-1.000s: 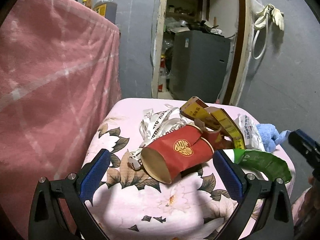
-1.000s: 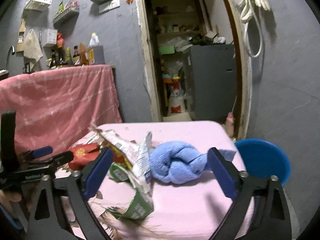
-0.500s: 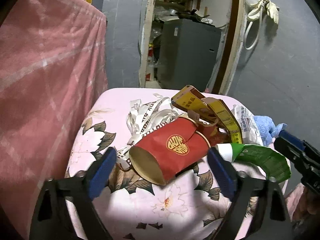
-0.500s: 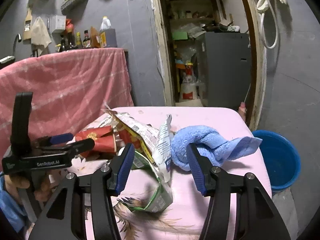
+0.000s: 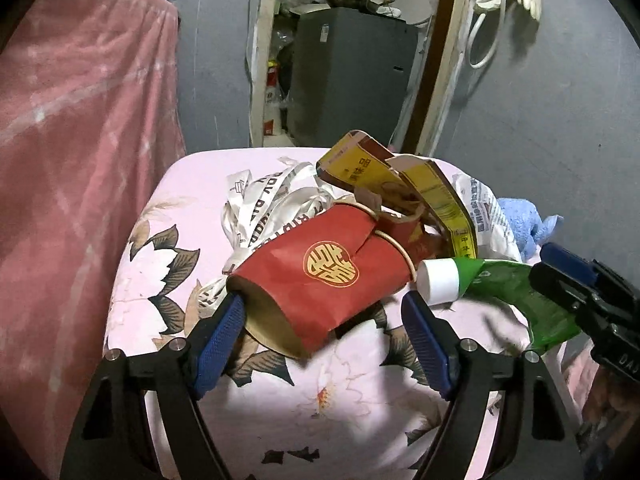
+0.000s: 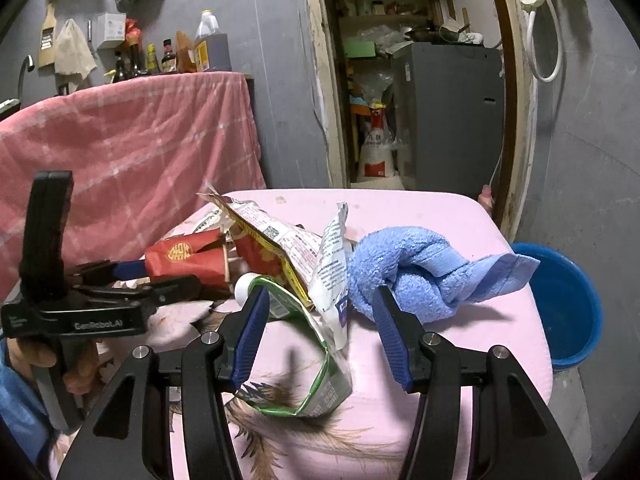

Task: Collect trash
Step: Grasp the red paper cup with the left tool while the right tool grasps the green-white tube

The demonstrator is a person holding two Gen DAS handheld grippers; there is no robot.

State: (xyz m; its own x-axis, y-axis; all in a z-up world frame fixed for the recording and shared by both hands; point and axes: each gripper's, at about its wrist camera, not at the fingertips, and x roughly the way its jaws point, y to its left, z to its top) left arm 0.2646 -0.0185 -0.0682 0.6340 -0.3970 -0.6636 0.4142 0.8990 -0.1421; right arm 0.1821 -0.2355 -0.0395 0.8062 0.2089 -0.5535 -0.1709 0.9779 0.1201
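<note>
A heap of trash lies on a table (image 5: 192,184) draped in a soft pink cloth printed with dark leaves and pale flowers. Nearest in the left wrist view lies a red paper cup (image 5: 316,276) on its side, squashed to an oval, its brown mouth facing near and a gold emblem on its wall. The left gripper (image 5: 324,332) stands wide open around the cup's mouth: the ribbed blue pad of its left finger (image 5: 218,340) sits just at the rim, the right one apart from it. Behind the cup curl glossy white printed ribbons (image 5: 260,208), and to the far right leans a creased yellow cardboard box (image 5: 384,176), flattened and torn.

To the right a green carton (image 6: 320,376) with a round white cap is crushed open, its foil-lined mouth gaping toward the near edge. The right gripper (image 6: 316,340) is open, its textured blue pads set either side of the carton and a crinkled white printed wrapper (image 6: 326,268). Just right of that wrapper rests a fluffy blue towel (image 6: 424,276), rolled into a lump, touching the right finger's tip. Beyond the table's right edge stands a round blue plastic basin (image 6: 568,300) on the floor
</note>
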